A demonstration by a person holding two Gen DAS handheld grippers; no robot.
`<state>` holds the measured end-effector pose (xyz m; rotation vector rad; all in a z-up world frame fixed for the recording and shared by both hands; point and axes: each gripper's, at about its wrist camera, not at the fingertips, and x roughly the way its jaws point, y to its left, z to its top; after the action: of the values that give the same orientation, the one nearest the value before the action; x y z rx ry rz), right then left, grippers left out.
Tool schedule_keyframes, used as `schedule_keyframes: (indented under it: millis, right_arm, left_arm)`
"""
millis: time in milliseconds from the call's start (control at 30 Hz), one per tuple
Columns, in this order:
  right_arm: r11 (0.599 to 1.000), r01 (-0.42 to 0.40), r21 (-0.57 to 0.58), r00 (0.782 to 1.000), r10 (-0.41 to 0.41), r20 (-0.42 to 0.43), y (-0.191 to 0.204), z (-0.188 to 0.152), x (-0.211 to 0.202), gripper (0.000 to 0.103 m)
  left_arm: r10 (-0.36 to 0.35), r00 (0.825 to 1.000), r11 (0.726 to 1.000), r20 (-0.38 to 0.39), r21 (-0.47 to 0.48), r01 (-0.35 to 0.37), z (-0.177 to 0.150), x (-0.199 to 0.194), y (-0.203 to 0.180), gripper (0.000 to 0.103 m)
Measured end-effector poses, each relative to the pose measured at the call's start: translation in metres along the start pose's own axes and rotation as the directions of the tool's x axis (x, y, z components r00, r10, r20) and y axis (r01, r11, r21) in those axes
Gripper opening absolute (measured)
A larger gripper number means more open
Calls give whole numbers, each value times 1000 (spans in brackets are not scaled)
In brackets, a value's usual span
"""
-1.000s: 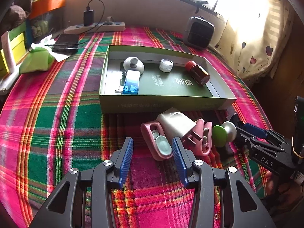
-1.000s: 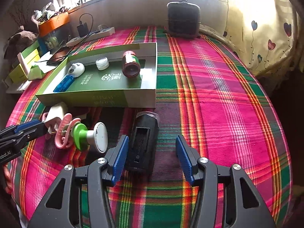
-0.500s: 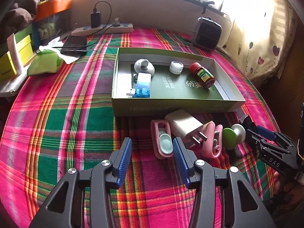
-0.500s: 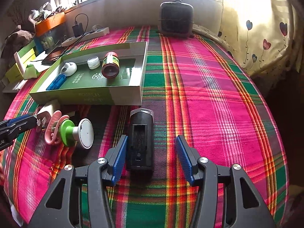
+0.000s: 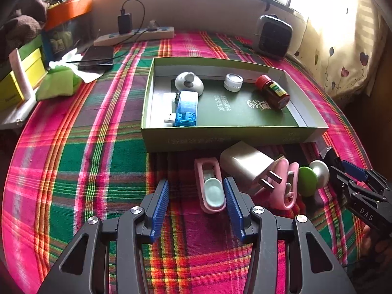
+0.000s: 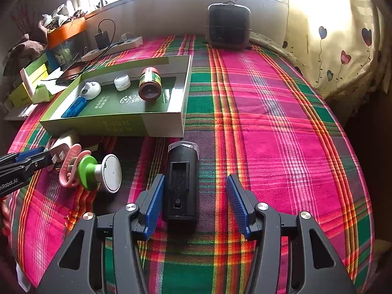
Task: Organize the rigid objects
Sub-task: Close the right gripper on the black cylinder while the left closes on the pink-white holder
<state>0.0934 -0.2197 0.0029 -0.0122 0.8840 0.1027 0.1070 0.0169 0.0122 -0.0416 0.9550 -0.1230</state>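
Both tongs gaped wide, the left gripper point(image 5: 196, 196) bracketing a pink plastic clip point(image 5: 210, 188), the right gripper point(image 6: 194, 199) a black rectangular device point(image 6: 182, 178), apparently bound for the green cardboard box point(image 5: 220, 137).

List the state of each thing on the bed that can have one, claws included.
Left claw: open, pink clip between its fingers.
Right claw: open, black device between its fingers.
Green box: open, no lid.
Brown bottle: capped, lying down.
White charger: unplugged, resting on a clip.
Power strip: adapter plugged in.
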Motion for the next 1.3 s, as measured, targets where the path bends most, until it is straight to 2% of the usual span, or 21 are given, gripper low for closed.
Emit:
schedule_keyframes:
  millis: [367,633,933,1133,1267,1300]
  right_arm:
    - [1000,-12,6,1000,12,2,-3,3,2,52]
    - [1000,-14,5,1000,14,3,-4,3,3,52]
    - [1000,-18,8,1000,18,5,-5,2,2,52]
    - [1000,-10,21,1000,10,9,-7,1,1,42]
    - [1000,-9,22,1000,9,10,-8,1,0,29]
    - [1000,-10,23,1000,10,11,-8,1,0,29]
  left_arm:
    - [55,998,998,23,14,-55,2,4,6,45]
    - [33,999,999,38,-6,-33,1,3,12,44]
    - [41,998,998,50,-39,-40,1,1,21,25]
    - [45,998,998,54,-48,-42,0,1,23,21]
    - [56,997,998,59,-46,-53,-2,0,24,18]
    - [56,997,997,60,-48,-53,-2,0,24,17]
